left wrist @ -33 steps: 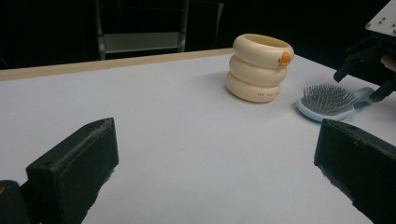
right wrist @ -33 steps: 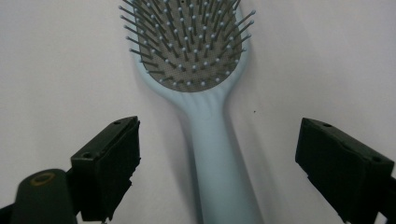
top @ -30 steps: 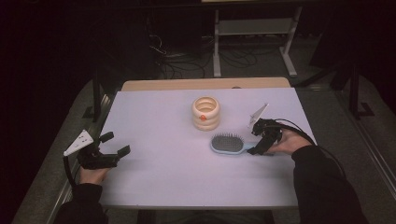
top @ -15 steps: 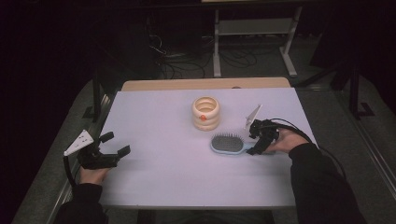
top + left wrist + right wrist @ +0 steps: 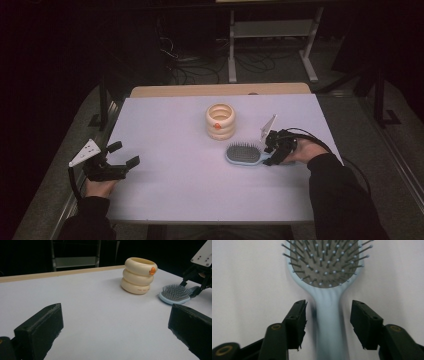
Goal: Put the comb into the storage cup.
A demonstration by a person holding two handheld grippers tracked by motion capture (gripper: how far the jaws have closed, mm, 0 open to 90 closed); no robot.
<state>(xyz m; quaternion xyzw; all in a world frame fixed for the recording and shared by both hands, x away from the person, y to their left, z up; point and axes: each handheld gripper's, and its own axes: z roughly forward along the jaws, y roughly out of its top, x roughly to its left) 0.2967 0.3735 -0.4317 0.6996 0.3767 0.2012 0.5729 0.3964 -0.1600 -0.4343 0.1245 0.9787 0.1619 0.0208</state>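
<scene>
I see the table (image 5: pixel 165 135) top as smooth matt white with a pale wood far edge | hairbrush (image 5: pixel 329 290) pale blue smooth plastic, dark pad, ball-tipped pins | ring stack (image 5: pixel 139 275) cream, glossy plastic | right gripper (image 5: pixel 328 322) matt black, rough-edged jaws | left gripper (image 5: pixel 112 332) matt black too

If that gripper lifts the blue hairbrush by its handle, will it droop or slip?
The hairbrush looks like rigid plastic, so it probably won't bend. Its handle seems smooth and narrow, so it might twist between the open right gripper jaws. The wide bristled head may tip it downward.
</scene>
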